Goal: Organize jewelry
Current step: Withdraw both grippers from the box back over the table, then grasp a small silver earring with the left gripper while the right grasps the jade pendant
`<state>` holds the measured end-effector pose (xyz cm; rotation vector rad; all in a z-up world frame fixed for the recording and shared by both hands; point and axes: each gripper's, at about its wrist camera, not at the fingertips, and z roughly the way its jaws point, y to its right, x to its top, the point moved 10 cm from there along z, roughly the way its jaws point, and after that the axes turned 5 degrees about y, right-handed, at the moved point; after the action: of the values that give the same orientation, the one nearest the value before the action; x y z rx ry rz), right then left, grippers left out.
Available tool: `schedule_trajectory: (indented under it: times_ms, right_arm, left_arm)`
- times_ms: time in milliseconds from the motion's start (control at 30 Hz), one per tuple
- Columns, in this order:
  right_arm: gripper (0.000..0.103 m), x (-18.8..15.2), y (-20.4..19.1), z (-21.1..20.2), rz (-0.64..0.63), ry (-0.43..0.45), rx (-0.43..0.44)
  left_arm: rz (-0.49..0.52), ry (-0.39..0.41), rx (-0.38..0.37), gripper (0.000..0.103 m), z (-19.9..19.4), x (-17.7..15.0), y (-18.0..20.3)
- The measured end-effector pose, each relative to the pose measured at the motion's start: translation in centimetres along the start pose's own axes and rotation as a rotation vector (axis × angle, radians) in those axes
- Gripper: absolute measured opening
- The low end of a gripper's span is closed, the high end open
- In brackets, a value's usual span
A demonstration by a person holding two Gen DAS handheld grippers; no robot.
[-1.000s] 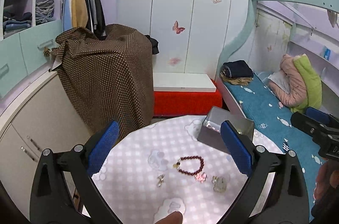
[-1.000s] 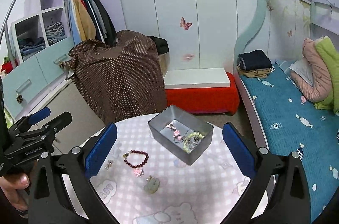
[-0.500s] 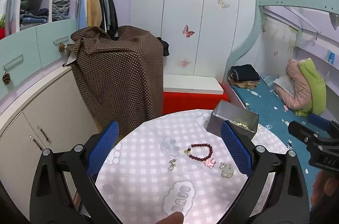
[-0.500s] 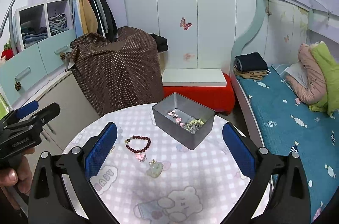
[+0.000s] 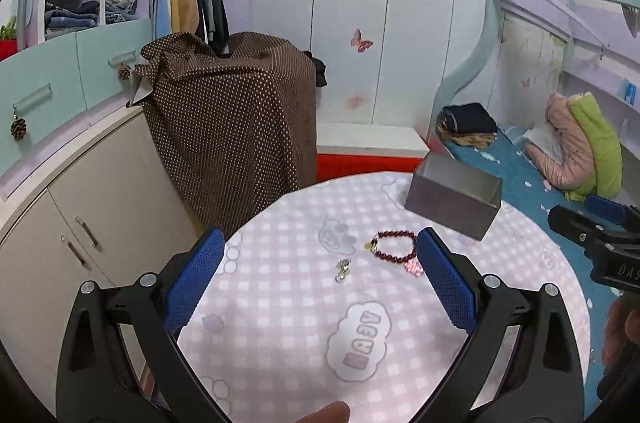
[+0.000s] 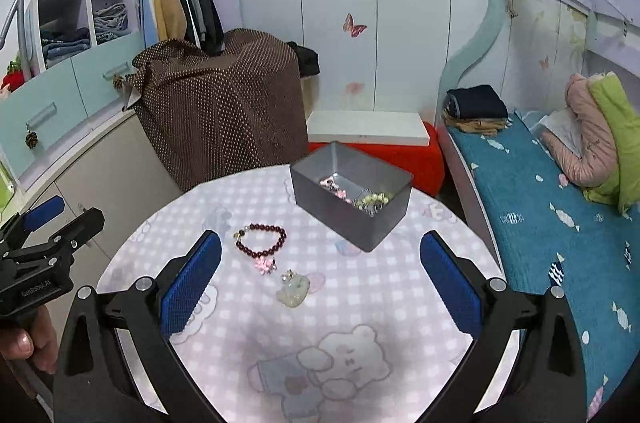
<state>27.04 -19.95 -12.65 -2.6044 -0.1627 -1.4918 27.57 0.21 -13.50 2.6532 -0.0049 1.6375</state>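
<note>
A dark red bead bracelet (image 5: 394, 247) (image 6: 262, 241) with a pink charm lies on the round table's pink checked cloth (image 5: 288, 307) (image 6: 360, 303). A small silver earring (image 5: 343, 270) lies left of it. A pale green pendant (image 6: 294, 290) lies in front of the bracelet. Behind stands a grey metal box (image 5: 454, 202) (image 6: 352, 195) with several jewelry pieces inside. My left gripper (image 5: 320, 287) hovers open over the table's left side. Over the near edge my right gripper (image 6: 320, 287) is held open. Both are empty.
A cabinet draped in brown dotted cloth (image 5: 236, 119) stands behind the table on the left. A red bench (image 6: 384, 151) with a white top is at the back. A bed (image 6: 552, 223) with a blue sheet runs along the right. A low cupboard (image 5: 68, 223) is at the left.
Both grippers have drawn back and lowered, so the table fills more of each view. The jewelry and the box have not moved. Both grippers stay open.
</note>
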Motion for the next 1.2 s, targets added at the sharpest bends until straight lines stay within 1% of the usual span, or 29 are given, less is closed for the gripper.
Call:
schedule_trajectory:
  times_ms: [200,400,600,733,867,1033,1067,1100,1133,1167,1200]
  right_arm:
    - [0.096,-1.1,0.1,0.7,0.01,-0.031,0.002]
    - [0.096,-2.3,0.4,2.0,0.016,-0.08,-0.005]
    - [0.096,-4.3,0.3,4.0,0.009,-0.153,0.007]
    - [0.096,-5.5,0.0,5.4,0.007,-0.203,0.018]
    - [0.096,-6.0,-0.1,6.3,0.004,-0.226,0.025]
    - [0.096,-6.2,0.0,7.2,0.005,-0.246,0.028]
    - [0.096,-6.3,0.1,7.4,0.005,-0.249,0.03]
    - [0.096,-6.3,0.1,7.5,0.005,-0.252,0.031]
    - [0.096,-6.4,0.1,7.7,0.006,-0.255,0.033]
    - [0.096,-6.4,0.0,7.9,0.006,-0.258,0.035]
    - [0.096,-6.4,0.0,8.1,0.006,-0.26,0.037]
  left_arm:
    - [0.005,-0.032,-0.002,0.097,1.4,-1.5,-0.1]
    - [0.016,-0.079,-0.001,0.097,3.8,-3.1,-0.3]
    - [0.04,-0.154,0.01,0.097,7.5,-5.6,-0.5]
    - [0.035,-0.21,0.011,0.096,10.4,-7.1,-0.7]
    - [0.039,-0.266,0.007,0.096,13.3,-8.4,-0.7]
    - [0.039,-0.308,0.005,0.095,15.7,-9.2,-0.6]
    - [0.038,-0.319,0.003,0.087,16.1,-9.5,-0.6]
    - [0.038,-0.338,-0.004,0.071,16.4,-9.8,-0.5]
    - [0.035,-0.357,-0.012,0.067,16.7,-10.1,-0.4]
    - [0.033,-0.357,-0.015,0.066,16.8,-10.1,-0.4]
    - [0.035,-0.354,-0.024,0.058,16.7,-10.1,-0.3]
